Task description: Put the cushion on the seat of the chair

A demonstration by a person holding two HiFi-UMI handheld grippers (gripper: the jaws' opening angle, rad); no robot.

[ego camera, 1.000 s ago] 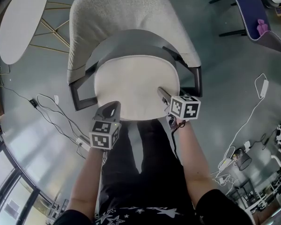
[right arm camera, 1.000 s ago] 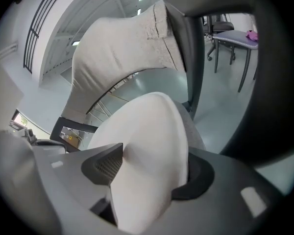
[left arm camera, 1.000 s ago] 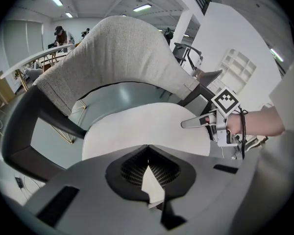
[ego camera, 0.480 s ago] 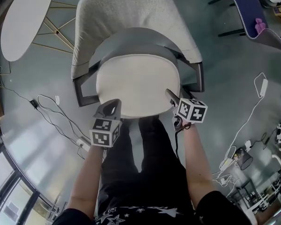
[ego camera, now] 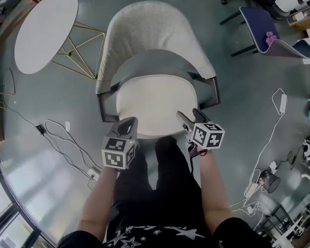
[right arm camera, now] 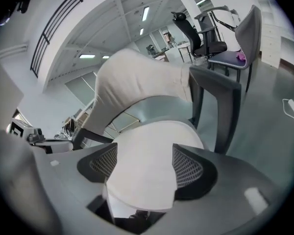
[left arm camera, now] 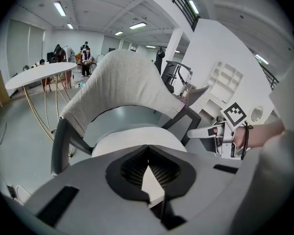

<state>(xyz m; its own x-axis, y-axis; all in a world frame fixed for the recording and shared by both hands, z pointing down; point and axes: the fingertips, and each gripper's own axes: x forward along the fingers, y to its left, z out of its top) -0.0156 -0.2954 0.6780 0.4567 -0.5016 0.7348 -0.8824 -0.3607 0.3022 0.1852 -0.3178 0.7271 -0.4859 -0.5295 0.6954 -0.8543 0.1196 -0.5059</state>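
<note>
The cushion point(ego camera: 155, 105) already lies on the seat of the chair point(ego camera: 155, 32), inside the dark armrest frame point(ego camera: 213, 89). As I read it, the step in hand is squaring it up and letting go.

Your left hand-held gripper point(ego camera: 127, 123) is at the cushion's front-left edge. Its jaws are drawn together to a point, with a white wedge of cushion pinched between the pads. Your right hand-held gripper point(ego camera: 189, 117) is at the front-right edge with its jaws spread. The cushion fills the gap between them, but they don't look clamped on it.

Before you free the left side, nudge the cushion back so its rear curve sits evenly within the frame. Then release with the jaws level, so the edge isn't lifted or dragged forward. Draw both grippers straight back toward yourself.

The cushion covers the seat, so you can't see how it beds down. Its front rim is hidden by the grippers and your legs point(ego camera: 155, 174). It's hard to judge whether the rear edge meets the backrest, because the gripper views show grey between them but bend the shapes. The chair's legs are out of sight.
</note>
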